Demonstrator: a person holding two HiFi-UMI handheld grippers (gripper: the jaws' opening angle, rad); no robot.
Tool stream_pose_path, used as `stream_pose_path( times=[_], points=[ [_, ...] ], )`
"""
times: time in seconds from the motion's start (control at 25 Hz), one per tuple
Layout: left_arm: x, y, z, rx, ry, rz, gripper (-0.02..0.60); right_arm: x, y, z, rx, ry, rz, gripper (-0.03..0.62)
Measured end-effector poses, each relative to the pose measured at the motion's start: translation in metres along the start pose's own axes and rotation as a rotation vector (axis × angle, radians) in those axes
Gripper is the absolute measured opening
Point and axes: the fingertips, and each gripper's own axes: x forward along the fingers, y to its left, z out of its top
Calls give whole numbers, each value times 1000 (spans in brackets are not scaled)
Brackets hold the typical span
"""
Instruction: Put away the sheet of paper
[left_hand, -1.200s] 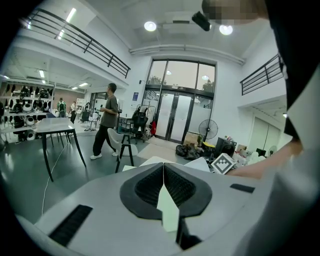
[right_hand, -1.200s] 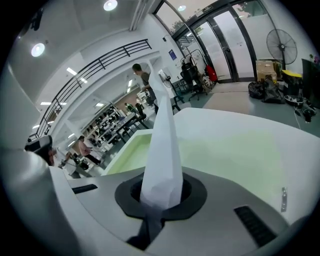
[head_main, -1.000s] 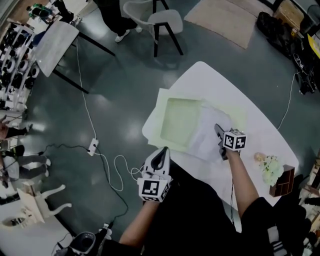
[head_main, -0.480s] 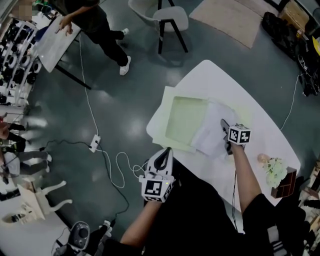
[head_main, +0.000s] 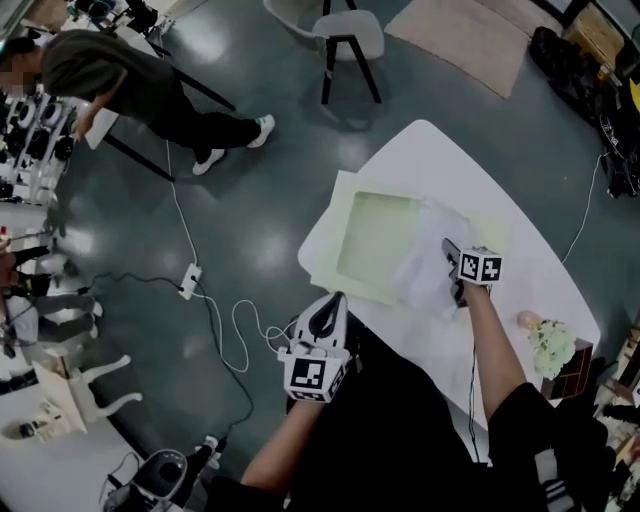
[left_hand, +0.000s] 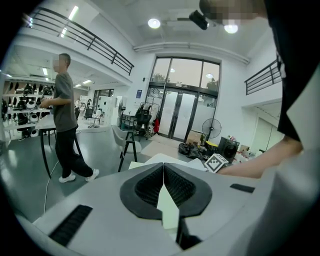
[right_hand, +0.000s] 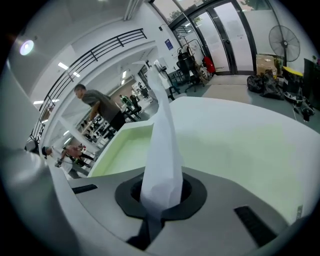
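Observation:
A white sheet of paper (head_main: 422, 268) lies crumpled over the right side of a pale green tray (head_main: 372, 238) on the white table (head_main: 432, 158). My right gripper (head_main: 450, 264) is shut on one bunched edge of it. In the right gripper view the paper (right_hand: 161, 140) rises as a folded strip straight out of the right gripper (right_hand: 160, 201), with the tray (right_hand: 125, 150) behind it. My left gripper (head_main: 328, 306) hangs off the table's near edge, over the floor. In its own view the left gripper (left_hand: 163, 169) has its jaws touching, with nothing held.
A person (head_main: 140, 88) bends at a desk at the upper left. A chair (head_main: 345, 35) and a rug (head_main: 460, 40) lie beyond the table. A cable with a power strip (head_main: 188, 290) runs over the floor. Flowers (head_main: 545, 342) and a brown box (head_main: 570, 366) sit at the table's right end.
My right gripper has sunk a little with the paper still in it. The left gripper has kept still. A person has walked into view at the upper left.

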Motion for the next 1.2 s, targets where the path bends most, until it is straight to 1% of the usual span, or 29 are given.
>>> stream_pose_path(
  times=[0.48, 0.88, 1.08, 1.2],
  points=[
    [-10, 7, -5, 11, 7, 23, 5, 25, 15, -3, 56, 15, 42, -2],
    [-13, 6, -10, -7, 0, 36, 5, 44, 31, -5, 70, 28, 81, 0],
    [-11, 11, -10, -31, -2, 42, 5, 55, 44, -1, 69, 28, 101, 0],
    [-13, 10, -12, -33, -4, 48, 5, 59, 47, -2, 47, 39, 99, 0]
  ],
)
